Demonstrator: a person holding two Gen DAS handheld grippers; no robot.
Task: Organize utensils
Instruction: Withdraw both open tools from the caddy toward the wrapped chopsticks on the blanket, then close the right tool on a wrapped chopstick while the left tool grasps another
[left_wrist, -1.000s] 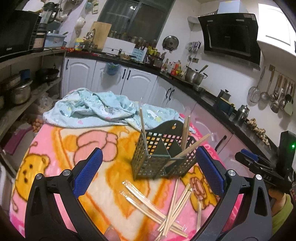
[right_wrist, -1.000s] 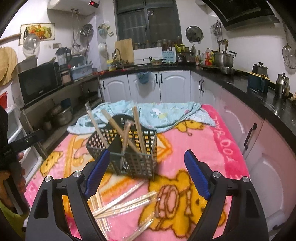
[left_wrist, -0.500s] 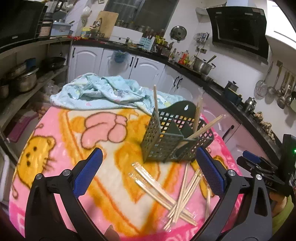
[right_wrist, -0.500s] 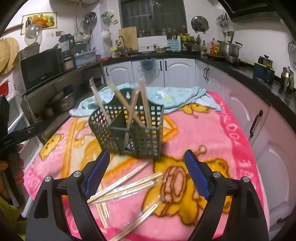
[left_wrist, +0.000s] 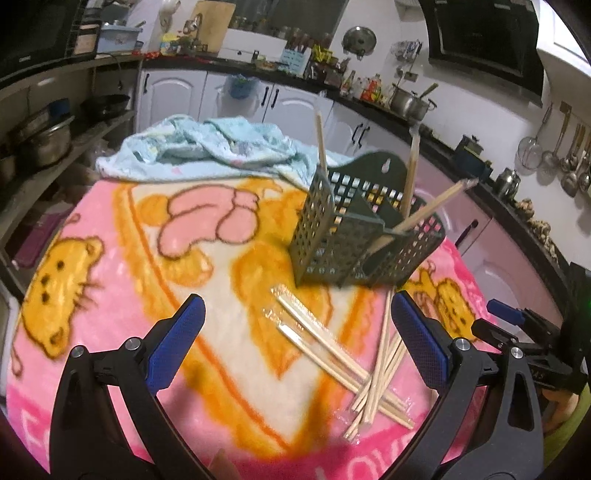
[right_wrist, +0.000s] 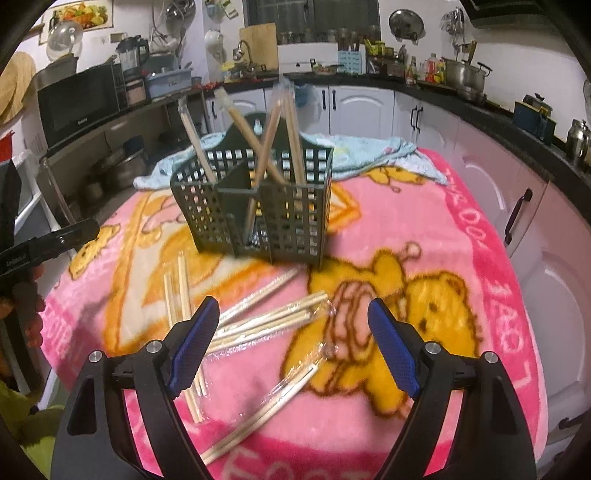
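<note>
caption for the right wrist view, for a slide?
Open right gripper hovers over wrapped chopsticks strewn on a pink blanket, facing a dark green utensil caddy already holding several.

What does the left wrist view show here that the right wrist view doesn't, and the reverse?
Left wrist only: ladles and a strainer hanging on the wall, the range hood, and the right tongs seen from the side.

Right wrist only: the microwave, a framed food picture, and a wrapped chopstick pair lying nearest the camera.

Both: the green basket holding upright chopsticks, loose chopsticks on the pink blanket, the blue cloth, and open, empty tongs in the foreground.
</note>
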